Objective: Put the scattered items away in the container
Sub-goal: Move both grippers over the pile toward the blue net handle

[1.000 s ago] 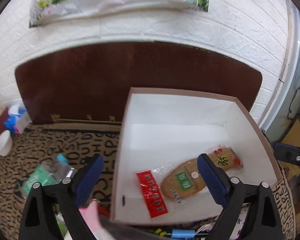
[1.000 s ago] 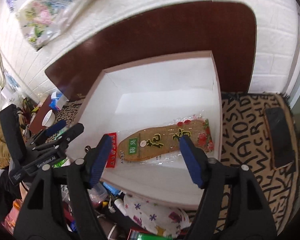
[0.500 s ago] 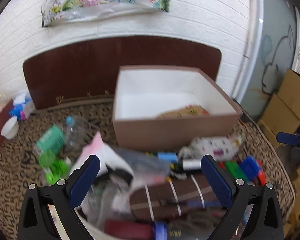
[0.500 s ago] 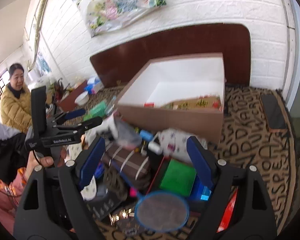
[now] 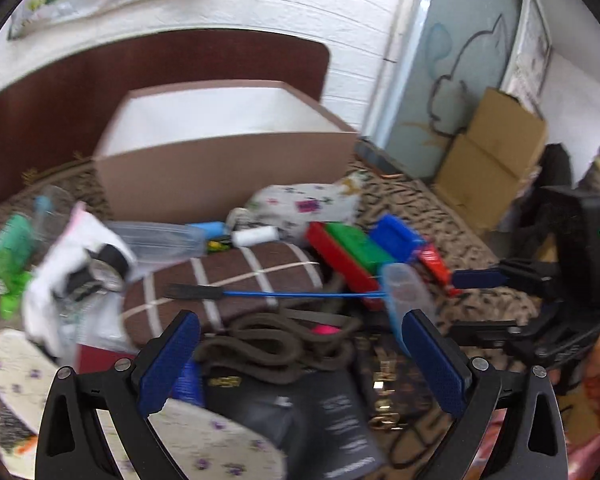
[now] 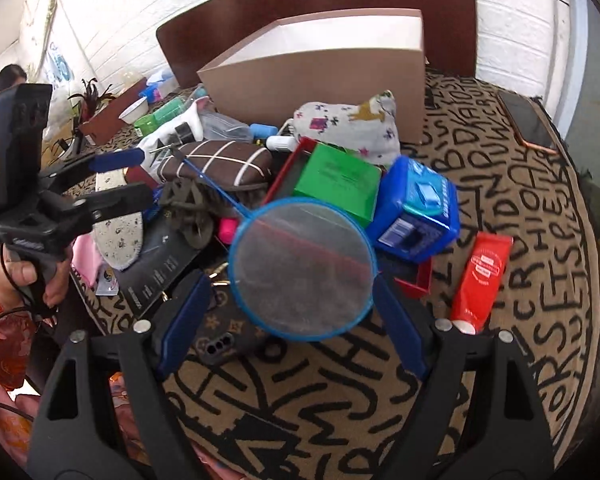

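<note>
A brown cardboard box [image 5: 228,172] with a white inside stands at the back; it also shows in the right wrist view [image 6: 320,76]. In front of it lies a pile: a brown striped pouch [image 5: 236,284], a blue-rimmed mesh net [image 6: 302,268] with a thin blue handle [image 5: 280,293], a green box [image 6: 336,182], a blue box [image 6: 416,212], a red tube [image 6: 482,280], a patterned cloth bag [image 6: 352,124]. My left gripper [image 5: 300,364] is open and empty over the dark strap and black booklet. My right gripper [image 6: 292,328] is open, its jaws either side of the net's near rim.
A patterned tan-and-black cloth [image 6: 520,208] covers the surface. A phone [image 6: 526,122] lies at the far right. A dark headboard [image 5: 100,76] and a white brick wall stand behind the box. Cardboard cartons [image 5: 488,160] stand to the right. Green bottles [image 5: 8,248] lie left.
Both grippers have pulled back from over the box and dropped low towards the pile in front of it. Both stay open and empty. The insole packet and red packet stay inside the box.
</note>
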`<state>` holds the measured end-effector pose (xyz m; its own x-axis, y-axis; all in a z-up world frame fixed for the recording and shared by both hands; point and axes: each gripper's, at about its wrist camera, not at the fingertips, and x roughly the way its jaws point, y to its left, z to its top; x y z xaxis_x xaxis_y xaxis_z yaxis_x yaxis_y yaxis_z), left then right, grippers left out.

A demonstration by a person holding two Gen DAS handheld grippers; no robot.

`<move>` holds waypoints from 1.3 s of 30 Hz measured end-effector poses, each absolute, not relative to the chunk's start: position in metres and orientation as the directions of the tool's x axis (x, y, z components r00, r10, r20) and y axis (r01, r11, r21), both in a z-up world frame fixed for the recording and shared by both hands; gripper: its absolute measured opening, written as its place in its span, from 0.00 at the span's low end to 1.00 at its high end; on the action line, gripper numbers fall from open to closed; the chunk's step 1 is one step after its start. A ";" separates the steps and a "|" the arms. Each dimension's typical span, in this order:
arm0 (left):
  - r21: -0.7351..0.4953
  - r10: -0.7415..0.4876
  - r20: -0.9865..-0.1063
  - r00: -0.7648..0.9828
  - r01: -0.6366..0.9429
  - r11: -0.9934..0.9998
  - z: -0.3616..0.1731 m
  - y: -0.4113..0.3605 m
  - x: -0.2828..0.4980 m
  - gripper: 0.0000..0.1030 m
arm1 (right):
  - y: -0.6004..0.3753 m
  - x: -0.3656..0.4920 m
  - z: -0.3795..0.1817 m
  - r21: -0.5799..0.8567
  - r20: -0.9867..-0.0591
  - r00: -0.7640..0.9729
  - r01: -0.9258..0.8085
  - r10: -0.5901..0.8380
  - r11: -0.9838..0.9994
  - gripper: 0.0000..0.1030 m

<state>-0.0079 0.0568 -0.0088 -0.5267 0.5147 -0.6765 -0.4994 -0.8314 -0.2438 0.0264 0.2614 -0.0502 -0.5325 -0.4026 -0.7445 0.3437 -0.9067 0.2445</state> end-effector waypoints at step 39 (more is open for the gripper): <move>-0.327 0.547 -0.699 -0.460 -0.475 -0.817 -0.029 0.035 -0.062 0.99 | 0.274 0.016 -0.084 0.386 -0.722 -0.482 0.314 -0.496 -0.867 0.82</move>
<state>-0.0617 0.0347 -0.0288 -0.4595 0.5474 -0.6994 -0.4754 -0.8168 -0.3269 0.0162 0.2742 -0.0837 -0.4815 -0.4962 -0.7224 0.3142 -0.8672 0.3862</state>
